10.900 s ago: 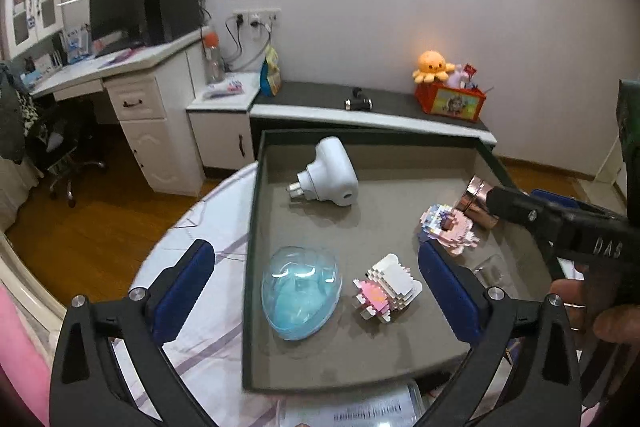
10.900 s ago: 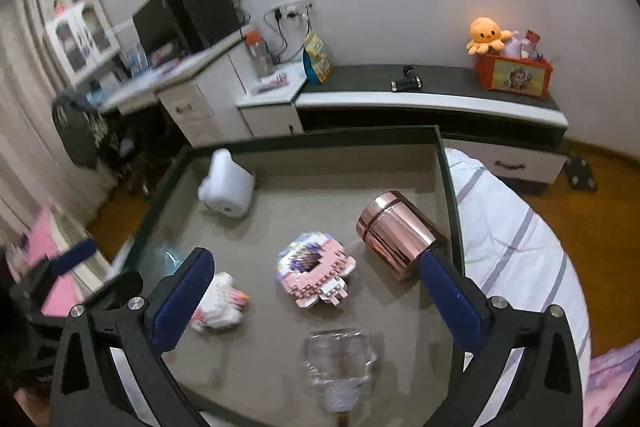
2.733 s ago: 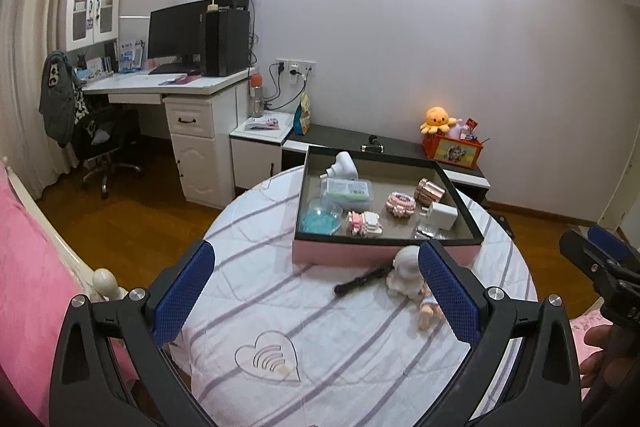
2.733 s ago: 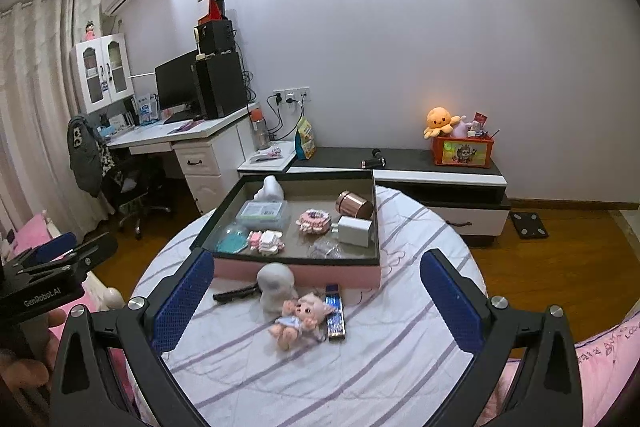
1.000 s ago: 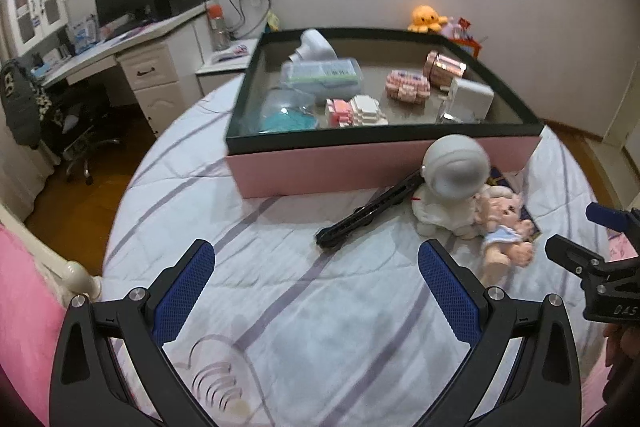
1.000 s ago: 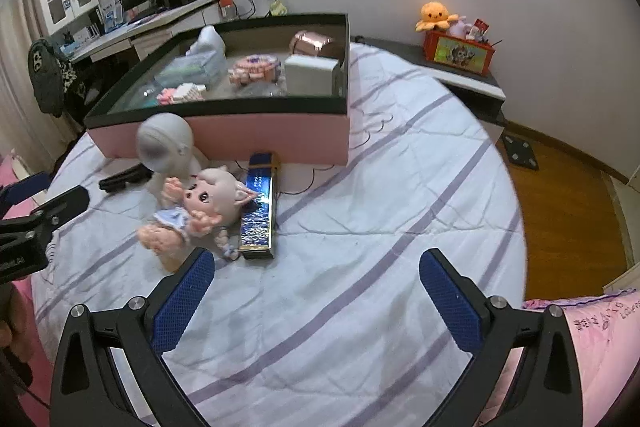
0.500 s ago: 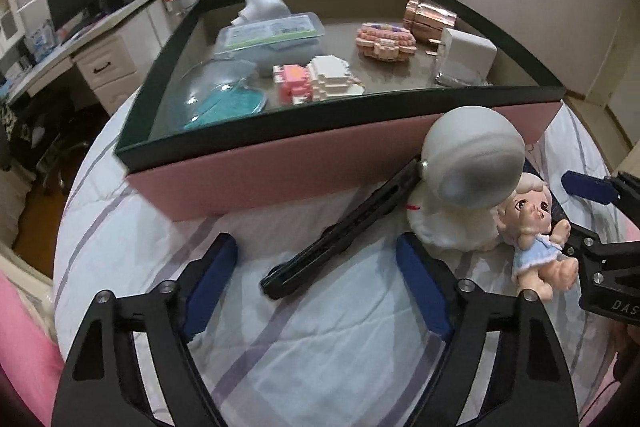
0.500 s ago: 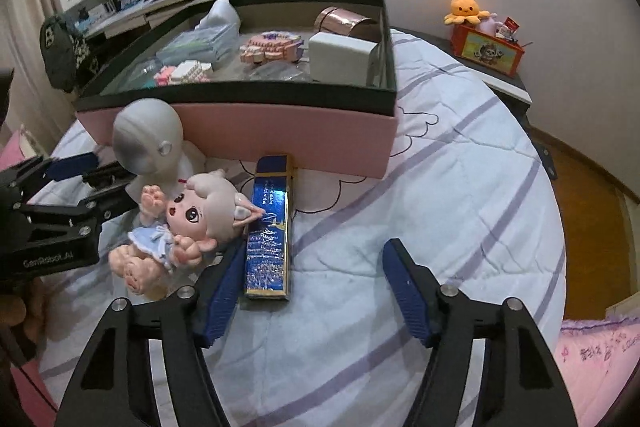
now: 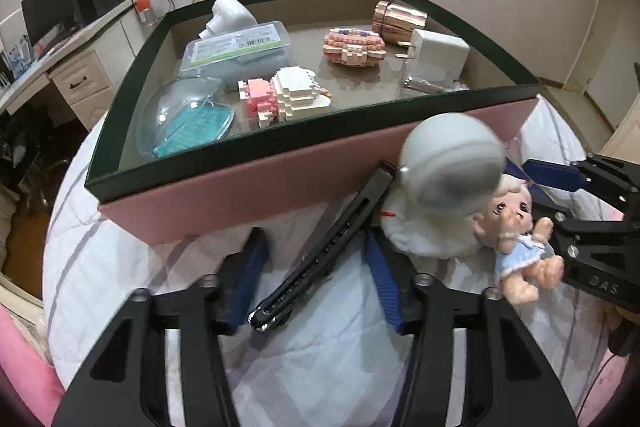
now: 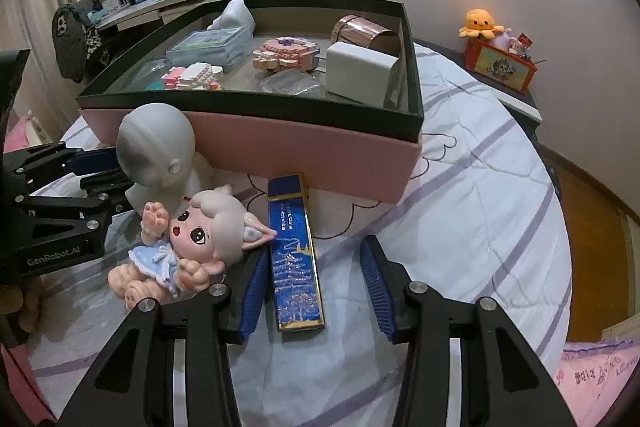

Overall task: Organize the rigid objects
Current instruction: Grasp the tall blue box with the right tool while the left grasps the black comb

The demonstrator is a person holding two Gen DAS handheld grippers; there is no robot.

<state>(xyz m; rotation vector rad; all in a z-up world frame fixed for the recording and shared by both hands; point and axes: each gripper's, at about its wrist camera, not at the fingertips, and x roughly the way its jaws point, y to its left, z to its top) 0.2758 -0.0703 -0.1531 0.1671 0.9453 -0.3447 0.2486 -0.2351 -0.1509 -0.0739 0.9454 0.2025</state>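
I have both tongs straddling long things lying on the tabletop cloth in front of the pink box (image 9: 240, 195), so each can be pinched across its narrow width. The left tongs (image 9: 316, 279) have been closing around the black clip (image 9: 328, 251) (pads not touching yet), which slants toward the box. The right tongs (image 10: 312, 287), also closing but not gripping, frame the blue bar (image 10: 294, 255), pointing boxward.

Left gripper (image 9: 316, 279) astride black hair clip (image 9: 320, 259).
We note its jaws just closing, pads apart from the clip, pink box (image 9: 280, 183) beyond.
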